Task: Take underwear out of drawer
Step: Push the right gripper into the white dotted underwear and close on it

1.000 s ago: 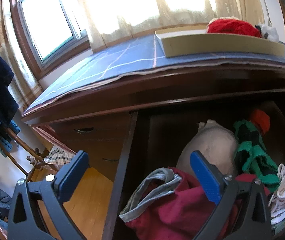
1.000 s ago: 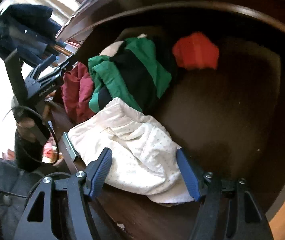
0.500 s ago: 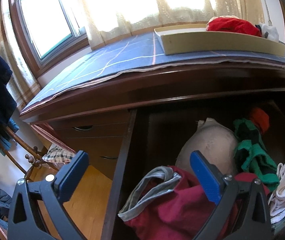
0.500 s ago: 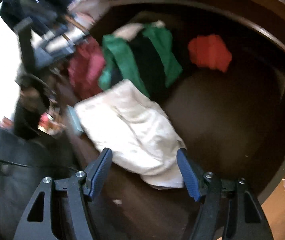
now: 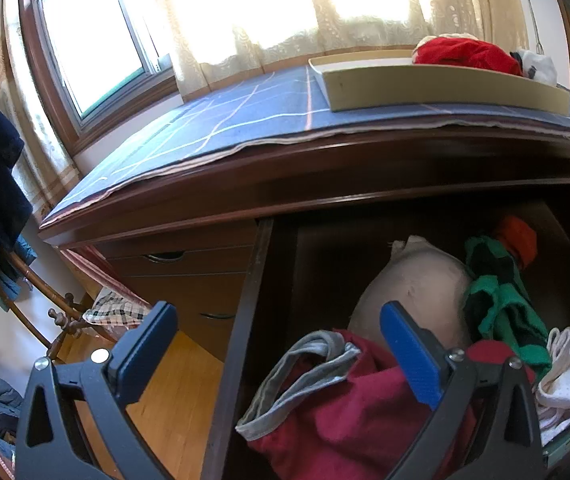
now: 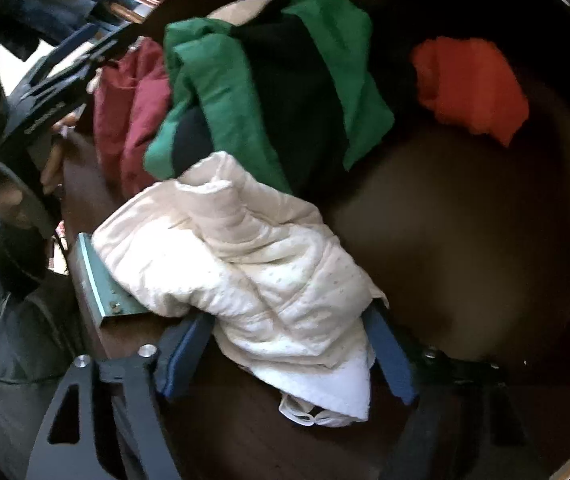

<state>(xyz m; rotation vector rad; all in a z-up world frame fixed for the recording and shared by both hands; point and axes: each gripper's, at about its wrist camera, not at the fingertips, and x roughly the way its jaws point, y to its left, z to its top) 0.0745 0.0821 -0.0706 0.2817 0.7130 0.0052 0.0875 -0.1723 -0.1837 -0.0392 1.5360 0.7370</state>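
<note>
The open drawer (image 5: pixel 245 320) is being filled by maroon (image 5: pixel 365 412), green (image 6: pixel 285 80), orange (image 6: pixel 469 88) and cream underwear (image 6: pixel 253 264); bare floor is being left at its right. The right tool (image 6: pixel 289 352), jaws just widened, is being set astride the cream piece. The left tool (image 5: pixel 281 344) is being held open, empty.

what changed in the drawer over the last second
The right claw has come down onto the cream underwear; its jaws have just been opening and now straddle it, no grip visible yet. The left claw and the other clothes stayed put.
</note>
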